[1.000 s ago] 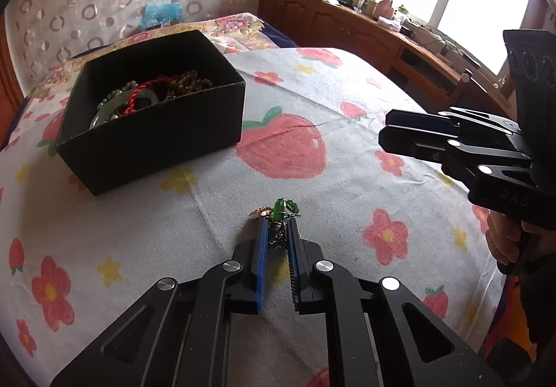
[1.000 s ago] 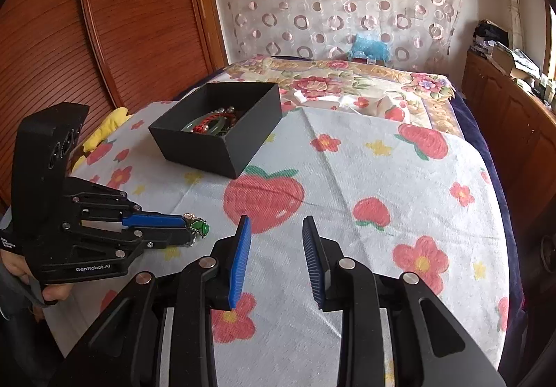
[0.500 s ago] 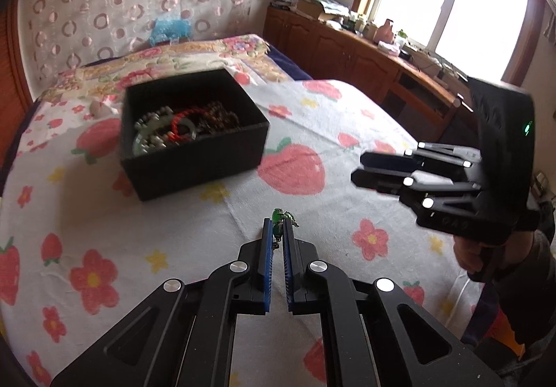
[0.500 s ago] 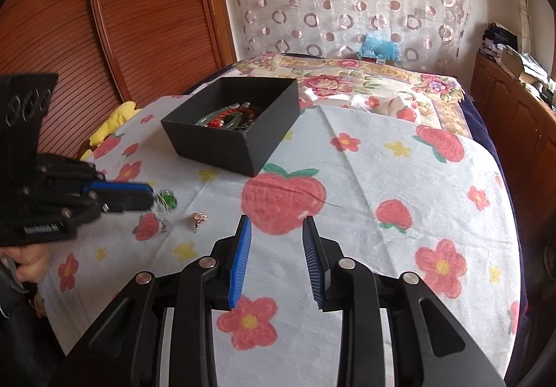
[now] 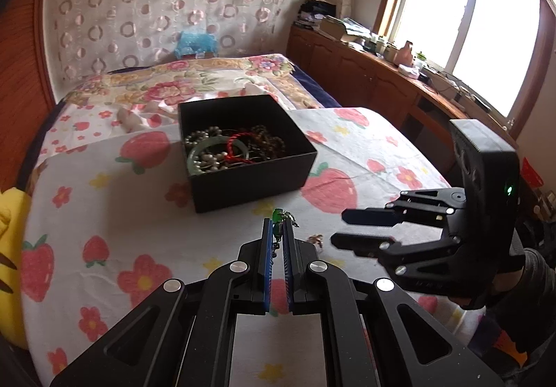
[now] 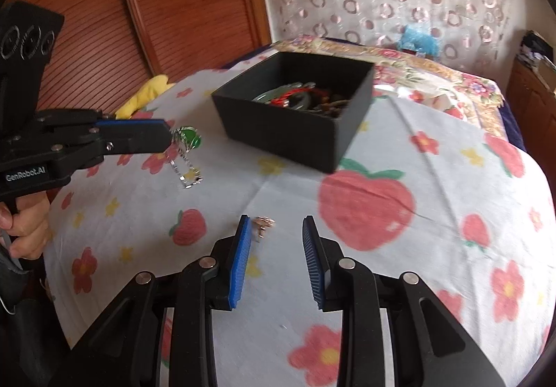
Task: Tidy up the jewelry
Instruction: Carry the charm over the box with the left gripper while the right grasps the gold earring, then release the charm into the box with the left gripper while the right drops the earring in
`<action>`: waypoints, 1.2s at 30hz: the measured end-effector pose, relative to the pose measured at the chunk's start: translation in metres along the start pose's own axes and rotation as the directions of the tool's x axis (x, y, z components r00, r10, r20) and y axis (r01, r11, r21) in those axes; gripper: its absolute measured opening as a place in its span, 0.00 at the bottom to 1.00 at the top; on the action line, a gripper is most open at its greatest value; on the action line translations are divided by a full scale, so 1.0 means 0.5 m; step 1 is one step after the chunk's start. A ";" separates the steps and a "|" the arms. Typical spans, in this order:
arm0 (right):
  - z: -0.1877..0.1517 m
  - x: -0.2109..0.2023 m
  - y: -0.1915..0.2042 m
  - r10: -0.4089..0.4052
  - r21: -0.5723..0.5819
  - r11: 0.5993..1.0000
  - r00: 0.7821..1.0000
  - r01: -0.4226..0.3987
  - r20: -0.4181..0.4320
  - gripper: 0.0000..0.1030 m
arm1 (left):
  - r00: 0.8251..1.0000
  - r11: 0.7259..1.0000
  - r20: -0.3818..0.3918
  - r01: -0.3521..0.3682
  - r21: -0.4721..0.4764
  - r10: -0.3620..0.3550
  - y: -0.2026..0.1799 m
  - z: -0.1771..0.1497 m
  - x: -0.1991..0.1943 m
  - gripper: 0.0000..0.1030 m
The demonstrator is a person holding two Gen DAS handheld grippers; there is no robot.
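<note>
My view takes in a bed (image 5: 104, 199) spread with a white sheet printed with strawberries and flowers, and on it stands a black open box (image 5: 243, 178) (image 6: 295, 133), well beyond both of my tools. Inside the box I can make out a green bangle (image 5: 201, 157), a red cord bracelet (image 5: 239, 150) and strings of beads (image 5: 205, 137), all tangled together.

My left gripper (image 5: 277, 230) (image 6: 166, 137) has its blue pads pressed together on a green-stone pendant (image 5: 278, 216) (image 6: 190, 138); the stone sticks out past the tips, and its silver chain (image 6: 186, 168) dangles below, clear of the sheet. A hand (image 6: 24, 227) grips the handle of that tool.

My right gripper (image 6: 274, 230) (image 5: 342, 227) has its fingers apart with nothing between the pads. Just past its left fingertip, a small rose-gold earring (image 6: 263, 225) (image 5: 315, 240) lies on the sheet, apart from the pad
</note>
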State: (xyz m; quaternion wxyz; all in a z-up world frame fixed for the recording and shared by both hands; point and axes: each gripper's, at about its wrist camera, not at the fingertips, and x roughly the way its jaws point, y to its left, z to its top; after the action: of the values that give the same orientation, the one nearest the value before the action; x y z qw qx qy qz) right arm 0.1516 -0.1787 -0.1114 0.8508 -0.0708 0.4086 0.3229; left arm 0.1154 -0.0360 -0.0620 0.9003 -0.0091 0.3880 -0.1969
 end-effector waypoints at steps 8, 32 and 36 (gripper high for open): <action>0.004 0.041 0.034 -0.062 -0.095 0.994 0.996 0.056 -0.056 0.20 | 1.000 0.999 0.002 -0.026 -0.027 0.026 0.026 -0.001 0.006 0.05; 0.179 0.014 -0.056 -0.062 -0.048 0.996 0.991 0.069 0.118 0.16 | 0.990 0.995 0.097 -0.099 -0.008 0.099 0.069 0.136 0.013 0.05; 0.191 0.029 -0.070 -0.066 -0.031 0.997 0.990 0.071 0.121 0.18 | 0.990 0.994 0.085 -0.111 -0.009 0.111 0.079 0.150 0.034 0.05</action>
State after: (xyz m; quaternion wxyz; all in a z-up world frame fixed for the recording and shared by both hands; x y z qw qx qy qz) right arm 0.2417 -0.1623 -0.0647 0.8829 -0.0804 0.3484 0.3043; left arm 0.1924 -0.0162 -0.0281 0.9256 0.0024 0.3496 -0.1453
